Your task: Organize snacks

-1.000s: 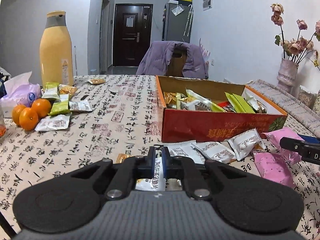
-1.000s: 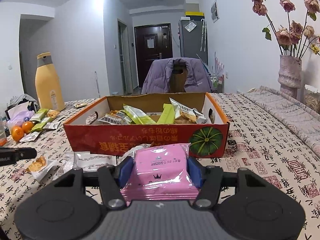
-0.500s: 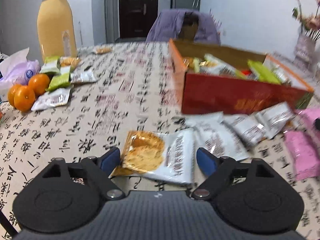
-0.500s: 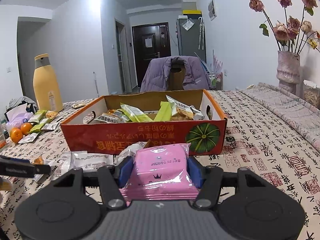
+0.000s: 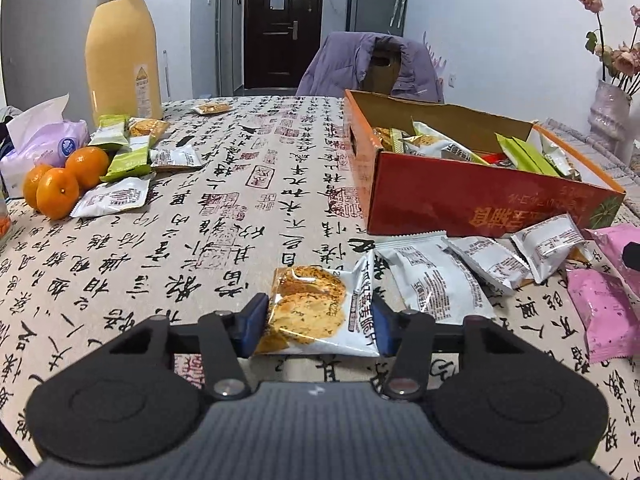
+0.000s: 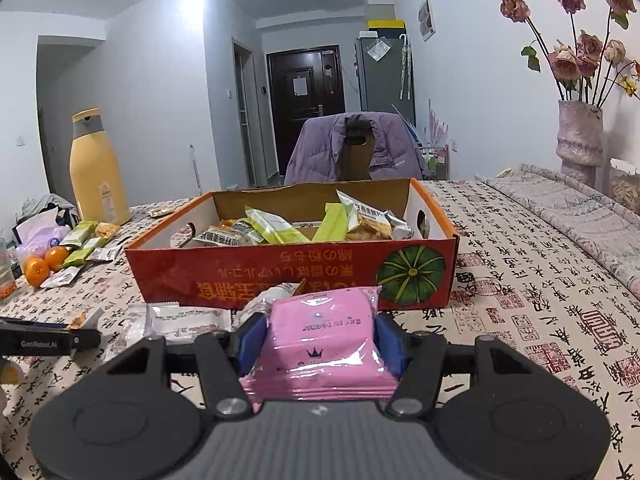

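My left gripper is shut on a cracker packet, clear and white with round crackers showing, low over the tablecloth. My right gripper is shut on a pink snack packet, held just in front of the red cardboard box. The box holds several green and white packets. White packets and pink packets lie loose in front of the box. More snack packets lie at the far left of the table.
A tall yellow bottle stands at the back left, with three oranges and a tissue pack beside it. A vase of dried roses stands at the right. A chair with a purple jacket is behind the table.
My left gripper opened, dropped over the cracker packet and closed on its sides. My right gripper kept hold of the pink packet and rose slightly.
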Tool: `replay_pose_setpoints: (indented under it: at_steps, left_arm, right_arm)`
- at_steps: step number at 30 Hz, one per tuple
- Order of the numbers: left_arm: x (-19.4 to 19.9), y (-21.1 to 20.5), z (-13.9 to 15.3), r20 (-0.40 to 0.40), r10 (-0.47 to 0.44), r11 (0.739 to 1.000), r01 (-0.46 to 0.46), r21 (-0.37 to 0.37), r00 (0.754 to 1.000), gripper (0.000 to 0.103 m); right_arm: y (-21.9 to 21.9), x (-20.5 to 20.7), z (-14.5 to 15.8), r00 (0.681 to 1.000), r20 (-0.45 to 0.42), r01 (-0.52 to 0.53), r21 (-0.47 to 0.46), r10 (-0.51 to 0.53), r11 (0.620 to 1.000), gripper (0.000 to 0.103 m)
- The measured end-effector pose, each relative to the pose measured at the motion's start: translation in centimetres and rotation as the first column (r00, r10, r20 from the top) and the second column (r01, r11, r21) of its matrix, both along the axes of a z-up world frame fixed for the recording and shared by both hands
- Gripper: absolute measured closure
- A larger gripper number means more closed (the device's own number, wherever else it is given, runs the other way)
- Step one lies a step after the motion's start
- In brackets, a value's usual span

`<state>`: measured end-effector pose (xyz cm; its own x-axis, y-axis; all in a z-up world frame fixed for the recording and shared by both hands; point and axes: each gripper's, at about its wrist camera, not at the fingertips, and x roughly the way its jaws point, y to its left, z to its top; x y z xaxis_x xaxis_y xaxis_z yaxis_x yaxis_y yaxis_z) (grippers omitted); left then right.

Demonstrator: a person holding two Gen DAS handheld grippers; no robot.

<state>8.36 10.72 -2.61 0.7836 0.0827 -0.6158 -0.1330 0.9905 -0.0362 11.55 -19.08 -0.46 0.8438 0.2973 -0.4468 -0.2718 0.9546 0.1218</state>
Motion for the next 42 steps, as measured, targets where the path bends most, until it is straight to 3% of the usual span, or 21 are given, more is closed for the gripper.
replay_pose_setpoints:
  at_steps: [8,14,32,42]
  left_arm:
    - [-1.7,-1.8,2.9,0.093,-0.034,0.999,0.032,0.020,0.995,0.050]
    - [-0.8,-3.8,5.2,0.150,-0.063,0.998,0.062,0.010,0.987,0.050]
    - [8.5,-7.4,8.6,0.217,-0.083,0.995,0.093,-0.037,0.973,0.050]
    - [12.8,-7.0,7.4,0.205,-0.036,0.997,0.049,-0.054,0.978,0.050]
  right_arm:
    - [0.0,-0.3,1.0,1.000,0.024,-0.015,0.001,0.015,1.000,0.044]
    - [0.1,0.3,2.4,0.998,0.059,-0.034,-0.005,0.034,0.999,0.044]
    - [2.0,9.5,5.6,0.992,0.100,-0.076,-0.045,0.080,0.996,0.044]
    - [2.6,13.5,4.6,0.994,0.078,-0.080,-0.044,0.083,0.996,0.044]
